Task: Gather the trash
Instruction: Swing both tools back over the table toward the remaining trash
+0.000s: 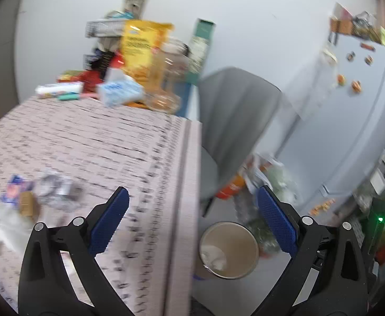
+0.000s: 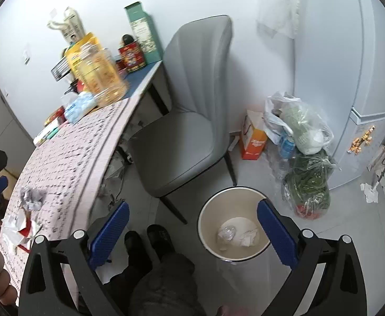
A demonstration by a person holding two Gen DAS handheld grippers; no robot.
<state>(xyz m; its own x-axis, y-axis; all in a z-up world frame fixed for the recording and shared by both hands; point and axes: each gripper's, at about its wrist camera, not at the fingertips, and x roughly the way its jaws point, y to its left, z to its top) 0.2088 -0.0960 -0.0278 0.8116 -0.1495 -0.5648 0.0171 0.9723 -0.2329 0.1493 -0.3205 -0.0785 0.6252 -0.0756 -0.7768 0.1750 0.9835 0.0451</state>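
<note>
The right gripper is nearest, its jaws spread wide w/ nothing between them, and it hangs above the floor just beside the table edge. Right under it stands the trash bin, round and cream inside, w/ crumpled paper and a clear wrapper at the bottom. Dark shoes of the person show near the bin.

The left gripper is also spread open & empty, half over the table w/ its pink patterned cloth, half over the same bin on the floor.

On the table the trash lies at the near end: a crumpled grey paper ball, torn red-white packaging, and in the left view a blue wrapper beside a brown piece; this view is blurred.

Further back is the grey chair, next to the table. Beyond it an orange carton and plastic bags w/ vegetables stand against the fridge. At the far table end are a big clear jar, a red tin and a green box
</note>
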